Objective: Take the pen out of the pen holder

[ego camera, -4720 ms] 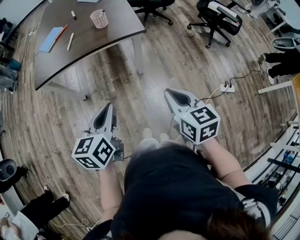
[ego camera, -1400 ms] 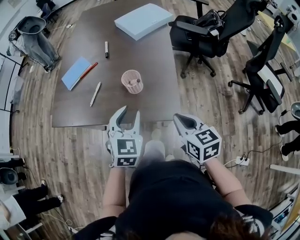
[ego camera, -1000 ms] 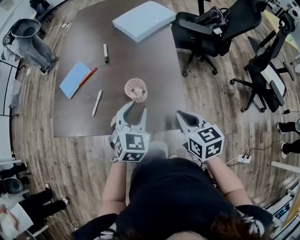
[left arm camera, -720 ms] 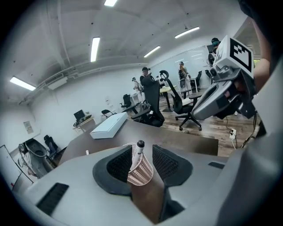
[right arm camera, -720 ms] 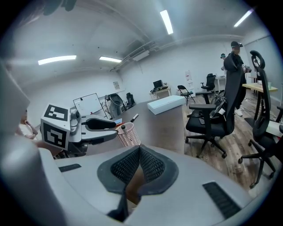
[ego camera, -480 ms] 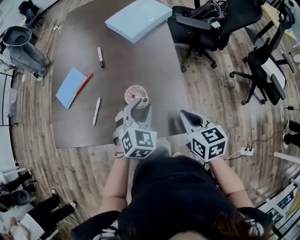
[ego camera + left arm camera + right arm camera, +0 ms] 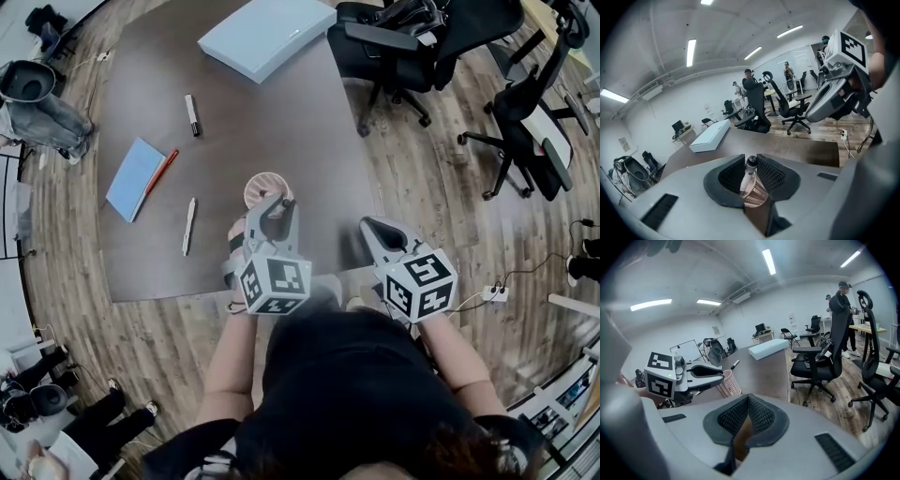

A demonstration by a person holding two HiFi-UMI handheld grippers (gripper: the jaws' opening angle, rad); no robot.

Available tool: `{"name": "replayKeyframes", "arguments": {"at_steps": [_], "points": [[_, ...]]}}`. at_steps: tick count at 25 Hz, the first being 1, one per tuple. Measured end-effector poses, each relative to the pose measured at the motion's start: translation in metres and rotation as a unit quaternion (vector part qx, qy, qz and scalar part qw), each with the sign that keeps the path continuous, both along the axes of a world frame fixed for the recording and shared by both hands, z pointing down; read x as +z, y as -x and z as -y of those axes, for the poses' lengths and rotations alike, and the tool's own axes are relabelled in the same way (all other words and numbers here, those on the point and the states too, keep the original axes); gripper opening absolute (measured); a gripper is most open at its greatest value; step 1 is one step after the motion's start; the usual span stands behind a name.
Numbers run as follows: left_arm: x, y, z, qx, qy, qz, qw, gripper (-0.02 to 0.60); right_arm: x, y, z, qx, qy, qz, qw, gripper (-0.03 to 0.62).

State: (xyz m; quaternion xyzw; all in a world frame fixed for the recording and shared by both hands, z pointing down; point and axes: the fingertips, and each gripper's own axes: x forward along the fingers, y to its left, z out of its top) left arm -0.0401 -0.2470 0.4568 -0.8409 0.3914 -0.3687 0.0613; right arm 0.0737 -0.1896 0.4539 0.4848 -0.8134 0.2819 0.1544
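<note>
Your left gripper [image 7: 751, 158] jaws just been closing, now pinching pen [image 7: 746, 174] in pen holder [image 7: 757, 197]; right gripper [image 7: 746, 399] jaws together, empty.

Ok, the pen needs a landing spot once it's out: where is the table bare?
The widest bare patch lies right of the pen holder, out to the table's right edge, this side of the pale box. A narrower bare strip runs between the black marker and the holder. The left is crowded: blue notebook, red pen, white pen.
</note>
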Motion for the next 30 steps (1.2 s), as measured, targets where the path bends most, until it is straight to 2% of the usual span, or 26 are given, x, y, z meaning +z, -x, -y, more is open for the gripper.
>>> {"name": "replayKeyframes", "arguments": {"at_steps": [5, 11, 15, 17, 23, 30], "points": [[-0.001, -0.001, -0.002, 0.0, -0.009, 0.012, 0.9999, 0.087, -0.001, -0.001, 0.0, -0.006, -0.003, 0.001, 1.0, 0.017], [-0.014, 0.0, -0.003, -0.006, -0.023, -0.005, 0.9997, 0.083, -0.002, 0.0, -0.004, -0.012, -0.008, 0.002, 1.0, 0.017], [-0.032, -0.001, -0.008, -0.007, -0.046, -0.012, 0.9988, 0.083, -0.004, 0.0, -0.009, -0.018, -0.013, 0.002, 1.0, 0.017], [-0.044, 0.0, -0.011, -0.009, -0.057, -0.024, 0.9981, 0.083, -0.006, 0.003, -0.011, -0.023, -0.016, 0.002, 1.0, 0.017], [-0.087, 0.005, -0.021, -0.025, -0.075, -0.089, 0.9929, 0.083, -0.01, 0.01, -0.016, -0.042, -0.023, 0.0, 0.999, 0.017], [-0.139, 0.022, -0.034, -0.04, -0.136, -0.132, 0.981, 0.083, -0.015, 0.022, -0.021, -0.069, -0.031, 0.0, 0.997, 0.017]]}}
